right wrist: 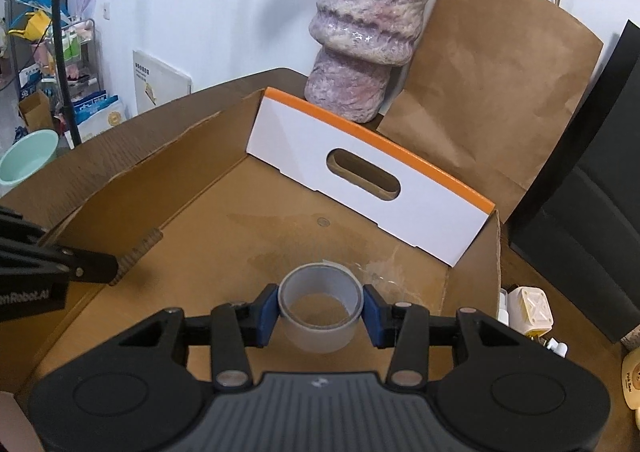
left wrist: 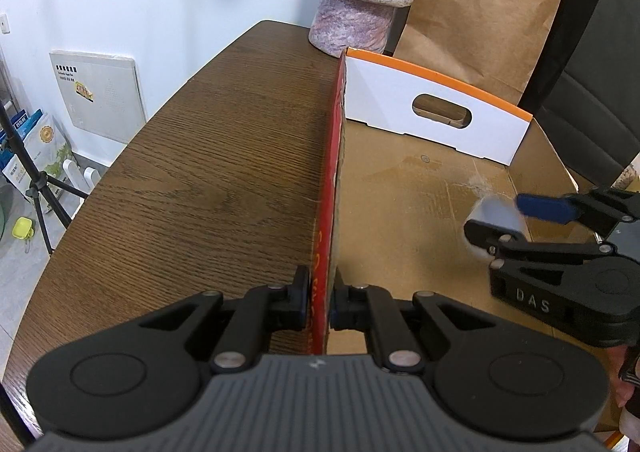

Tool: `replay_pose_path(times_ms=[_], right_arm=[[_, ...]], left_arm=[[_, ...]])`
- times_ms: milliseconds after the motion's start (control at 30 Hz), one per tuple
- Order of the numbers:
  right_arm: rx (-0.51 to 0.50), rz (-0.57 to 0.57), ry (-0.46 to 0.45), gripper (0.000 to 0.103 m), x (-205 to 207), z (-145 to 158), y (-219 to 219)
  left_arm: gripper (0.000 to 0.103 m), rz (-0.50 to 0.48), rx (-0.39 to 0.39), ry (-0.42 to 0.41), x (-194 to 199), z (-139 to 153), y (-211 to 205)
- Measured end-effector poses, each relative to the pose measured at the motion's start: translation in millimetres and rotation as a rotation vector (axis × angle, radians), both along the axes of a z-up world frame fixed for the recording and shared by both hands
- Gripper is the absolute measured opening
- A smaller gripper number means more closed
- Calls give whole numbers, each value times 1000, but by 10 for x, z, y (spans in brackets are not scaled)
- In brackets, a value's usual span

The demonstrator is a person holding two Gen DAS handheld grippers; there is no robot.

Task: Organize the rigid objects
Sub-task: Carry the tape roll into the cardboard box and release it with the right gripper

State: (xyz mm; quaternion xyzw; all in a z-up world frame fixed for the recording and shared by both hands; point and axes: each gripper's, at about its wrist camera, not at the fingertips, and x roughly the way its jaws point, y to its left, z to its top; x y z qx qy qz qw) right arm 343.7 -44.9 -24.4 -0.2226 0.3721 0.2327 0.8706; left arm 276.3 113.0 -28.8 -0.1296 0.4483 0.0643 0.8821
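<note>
The roll of grey tape (right wrist: 320, 308) is held between the 2 pads of the right gripper (right wrist: 320, 314), above the floor of the cardboard box (right wrist: 208, 211). The box's side wall is pinched by the left gripper (left wrist: 320, 304). The roll should be lowered flat onto the floor before being released.

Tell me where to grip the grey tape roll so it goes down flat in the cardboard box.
Grip the grey tape roll across its outer wall, one finger on either side, coming from above and behind, as the right gripper does now. Its hole faces up and the curved wall gives two opposite surfaces. The left gripper steadies the cardboard box wall.
</note>
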Motion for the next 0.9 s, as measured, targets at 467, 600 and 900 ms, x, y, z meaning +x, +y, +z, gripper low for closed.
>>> replay_pose_path(times_ms=[467,600,900], right_arm=[[37,-6,-77,103,-106,135,-141],[45,-12,-101,103,-170,187,-186],[112,-48,-181,103,-490,395,-579]], left_arm=[[10,2,-5,1,3,3,8],[10,2,-4,1,0,5,11],[10,16,11,6,-1,3,-23]])
